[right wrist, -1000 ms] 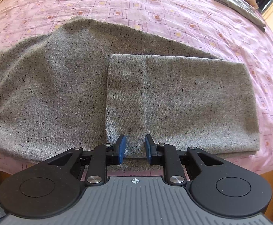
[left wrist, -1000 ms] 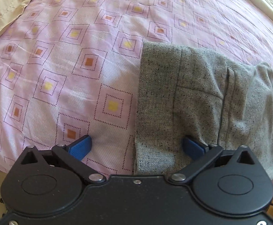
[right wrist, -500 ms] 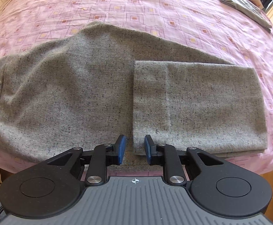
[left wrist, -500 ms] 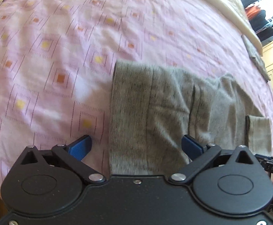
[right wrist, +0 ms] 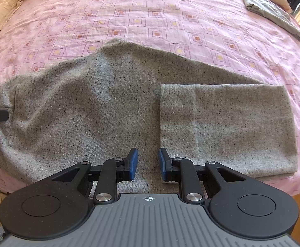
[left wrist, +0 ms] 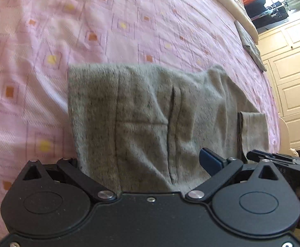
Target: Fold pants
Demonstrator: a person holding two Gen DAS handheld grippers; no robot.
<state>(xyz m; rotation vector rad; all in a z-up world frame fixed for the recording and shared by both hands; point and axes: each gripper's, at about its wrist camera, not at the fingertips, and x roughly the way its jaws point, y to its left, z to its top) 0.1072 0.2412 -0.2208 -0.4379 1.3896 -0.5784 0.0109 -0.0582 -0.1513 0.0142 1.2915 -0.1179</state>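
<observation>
Both tools are released: my left tool [left wrist: 141, 160] spread wide over the waistband end of the grey pants [right wrist: 88, 111], my right tool [right wrist: 145, 161] narrowly parted at the folded leg cuff [right wrist: 226, 127]. The pants lie along the near edge of the bed [right wrist: 150, 16]. A shallow one-layer pinch could drag the fold crooked or off the edge.

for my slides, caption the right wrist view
Open right gripper above grey pants, leg end folded back, on pink bedspread.
</observation>
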